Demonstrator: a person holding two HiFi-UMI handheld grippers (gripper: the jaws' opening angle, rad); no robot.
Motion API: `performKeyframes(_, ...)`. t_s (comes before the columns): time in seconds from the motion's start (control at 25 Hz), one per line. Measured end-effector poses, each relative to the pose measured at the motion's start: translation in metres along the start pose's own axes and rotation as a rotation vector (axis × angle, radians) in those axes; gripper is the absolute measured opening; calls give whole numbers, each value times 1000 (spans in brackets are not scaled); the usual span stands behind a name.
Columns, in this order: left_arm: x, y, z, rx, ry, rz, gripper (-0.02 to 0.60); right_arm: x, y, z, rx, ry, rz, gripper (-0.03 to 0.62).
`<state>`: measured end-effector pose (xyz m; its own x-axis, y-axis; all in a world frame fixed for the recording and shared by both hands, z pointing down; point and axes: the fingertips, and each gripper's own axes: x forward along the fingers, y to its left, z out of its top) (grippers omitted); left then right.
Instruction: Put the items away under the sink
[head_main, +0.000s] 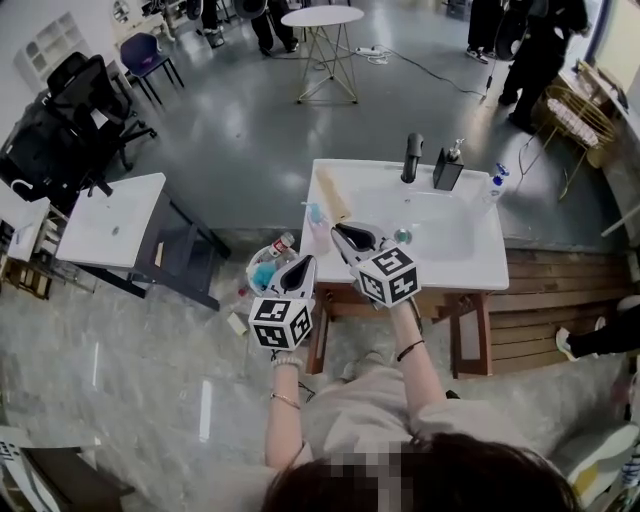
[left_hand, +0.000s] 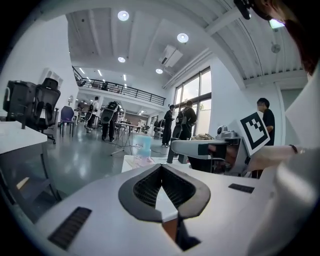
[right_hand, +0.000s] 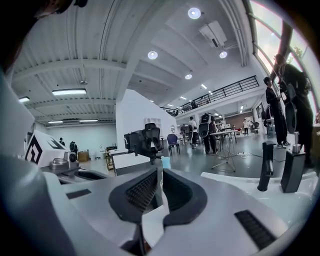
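Head view: the left gripper (head_main: 303, 263) and the right gripper (head_main: 340, 230) are held together at the front left corner of the sink (head_main: 480, 268), probably to reach the things there. A roll (head_main: 333, 193) and a pale bottle (head_main: 316, 218) are on the sink's left rim. A bucket (head_main: 262, 272) with more bottles stands low, left of the sink. The tap (head_main: 411, 157) at the sink's back does not block anything.

Left gripper view: the left gripper (left_hand: 161, 169) is clenched, with nothing between its jaws.

Right gripper view: the right gripper (right_hand: 159, 172) is also clenched and empty. I think it must open before it can take the bottle.
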<state>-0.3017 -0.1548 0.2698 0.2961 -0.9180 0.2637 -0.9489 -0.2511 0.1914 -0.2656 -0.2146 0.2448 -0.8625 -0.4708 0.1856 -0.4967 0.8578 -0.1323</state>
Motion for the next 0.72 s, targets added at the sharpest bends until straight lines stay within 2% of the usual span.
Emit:
performKeyframes(0.04,2,3,1,-10,-5,6,2,4,0,-1,-2,9,5,31)
performKeyframes(0.12,7,9,3,-21,-10,11,2,14,-2,-4,6,27,17,110)
performKeyframes(0.24,15,14,3,-33,-1,18,3,27,-7,-10,17,53,26,144)
performKeyframes(0.4,19,23,1,-66,-3,50,2,43,-9,-19,14,78,39,225)
performKeyframes(0.72,27,38,-21,-121,40,106,2,70,-15,-47,24,147,78,268)
